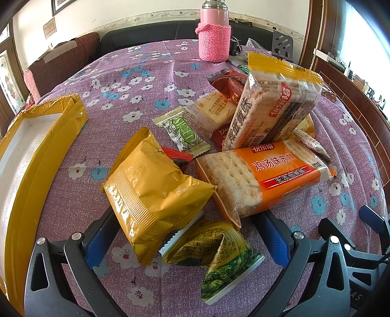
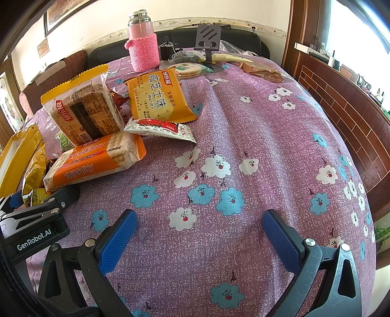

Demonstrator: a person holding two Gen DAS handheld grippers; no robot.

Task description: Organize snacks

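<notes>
My left gripper (image 1: 187,234) has its fingers spread around a crinkled gold foil snack packet (image 1: 156,192) and a green pea pouch (image 1: 219,258). My right gripper (image 2: 199,236) is spread over the bare purple floral counter (image 2: 256,136). Beyond lie an orange cracker pack (image 1: 263,175), then a yellow-edged tray (image 1: 43,136) at left, with a pink knit-sleeved flask (image 1: 214,31) farthest.

You are looking across a bench (image 2: 268,151) draped in a purple cloth printed with white and blue flowers. Behind it runs a black sofa (image 1: 146,36), with a dark red armchair (image 1: 61,63) at its left end. The cream wall (image 2: 219,9) carries a patterned border strip (image 1: 151,17) and a framed picture (image 2: 61,12). To your right, brown wood panelling (image 2: 341,107) sits below a bright window (image 2: 360,22) pouring daylight in.
</notes>
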